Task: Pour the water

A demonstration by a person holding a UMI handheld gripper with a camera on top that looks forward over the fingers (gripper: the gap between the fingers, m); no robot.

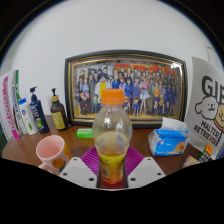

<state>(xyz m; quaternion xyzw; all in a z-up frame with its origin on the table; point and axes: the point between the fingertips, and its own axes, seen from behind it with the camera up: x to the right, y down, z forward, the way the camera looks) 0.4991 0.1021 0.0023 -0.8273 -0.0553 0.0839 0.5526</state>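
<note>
Gripper [112,172] pinching bottle [112,135] between purple pads, bottle standing upright, orange cap on top, yellow label low. Pink cup [50,150] sitting on bench [25,150] just left. Blue-white packet [168,140] lying right. Framed group photo [125,88] leaning against wall beyond.

The bottle [112,135] hid the middle bottom of the framed photo [126,86] behind it, and its own base was cut off.
</note>
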